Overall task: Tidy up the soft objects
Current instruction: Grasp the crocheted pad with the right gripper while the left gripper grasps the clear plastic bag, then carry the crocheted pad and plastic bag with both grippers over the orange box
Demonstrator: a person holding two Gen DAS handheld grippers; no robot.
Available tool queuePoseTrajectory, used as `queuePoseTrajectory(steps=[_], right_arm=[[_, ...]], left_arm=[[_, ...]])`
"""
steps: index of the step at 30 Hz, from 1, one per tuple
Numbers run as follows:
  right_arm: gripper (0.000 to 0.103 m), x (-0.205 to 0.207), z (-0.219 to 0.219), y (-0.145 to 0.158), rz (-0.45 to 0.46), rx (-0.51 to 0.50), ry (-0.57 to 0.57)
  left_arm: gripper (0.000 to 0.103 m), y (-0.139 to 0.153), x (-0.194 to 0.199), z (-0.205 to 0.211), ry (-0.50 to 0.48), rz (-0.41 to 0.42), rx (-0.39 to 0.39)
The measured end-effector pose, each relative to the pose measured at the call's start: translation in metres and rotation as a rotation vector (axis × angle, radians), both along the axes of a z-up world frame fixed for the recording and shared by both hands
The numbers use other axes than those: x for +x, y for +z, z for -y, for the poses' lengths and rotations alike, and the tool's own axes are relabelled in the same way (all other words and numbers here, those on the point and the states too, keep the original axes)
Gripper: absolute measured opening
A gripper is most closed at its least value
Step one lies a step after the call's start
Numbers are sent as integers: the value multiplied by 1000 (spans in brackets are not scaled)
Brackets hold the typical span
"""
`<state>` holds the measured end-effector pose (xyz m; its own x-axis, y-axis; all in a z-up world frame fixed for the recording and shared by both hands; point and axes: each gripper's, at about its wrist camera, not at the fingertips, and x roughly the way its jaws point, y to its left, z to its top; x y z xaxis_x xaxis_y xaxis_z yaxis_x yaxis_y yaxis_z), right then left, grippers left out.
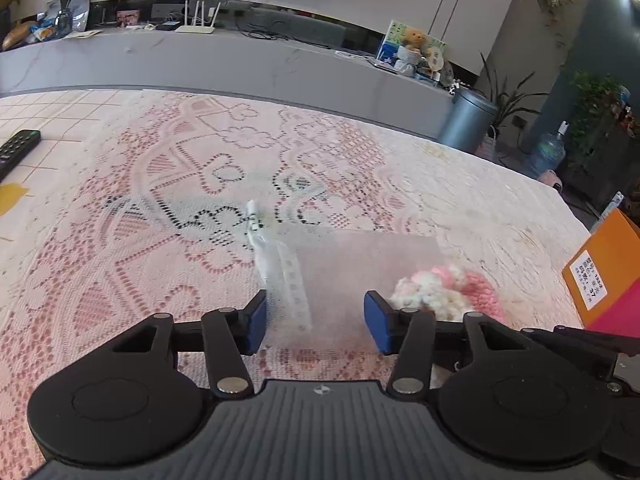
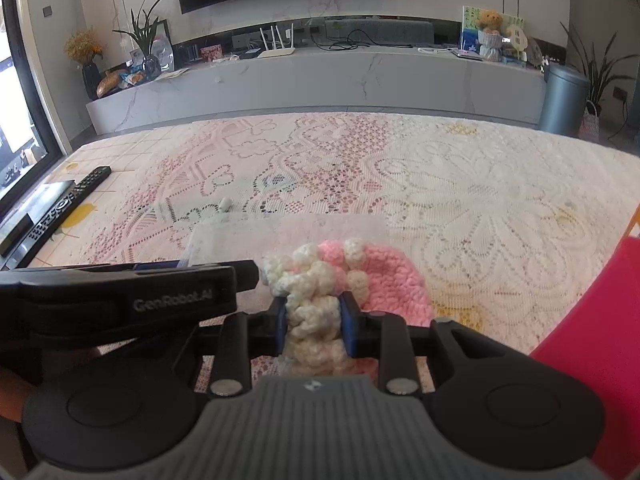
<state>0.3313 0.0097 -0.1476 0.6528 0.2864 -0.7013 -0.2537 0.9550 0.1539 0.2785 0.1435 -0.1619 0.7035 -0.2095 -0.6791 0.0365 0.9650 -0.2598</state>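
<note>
A pink and cream knitted item [image 2: 384,276] lies on the lace tablecloth [image 2: 480,208]. My right gripper [image 2: 314,320] is shut on its cream end, the blue pads pressing into the yarn from both sides. To its left a flat translucent mesh bag [image 1: 360,272] with a white edge strip [image 1: 288,280] lies on the cloth. My left gripper [image 1: 316,320] stands open over the bag's near edge, with the edge strip just inside its left pad [image 1: 256,320]. The knitted item [image 1: 460,288] shows beside the left gripper's right pad. The left gripper's black housing [image 2: 132,304] fills the lower left of the right wrist view.
A black remote control [image 2: 68,208] lies at the table's left edge. An orange box with a white label [image 1: 604,272] and a magenta object [image 2: 600,320] stand at the right. Beyond the table are a grey cabinet [image 2: 320,76] and a grey bin [image 2: 564,96].
</note>
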Motion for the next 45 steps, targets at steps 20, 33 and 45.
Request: queuePoseTrajectory(steps=[20,33,45], right_arm=[[24,-36,12,45,97,-35,47],[24,-130,64,131,274,115,72],[24,-205,173,165,305,187,-71]], left_arm=[[5,51,-49,-1,28,165,82],[5,122,-144,41,69,280,109],[5,166,-174,129,-129,395,104]])
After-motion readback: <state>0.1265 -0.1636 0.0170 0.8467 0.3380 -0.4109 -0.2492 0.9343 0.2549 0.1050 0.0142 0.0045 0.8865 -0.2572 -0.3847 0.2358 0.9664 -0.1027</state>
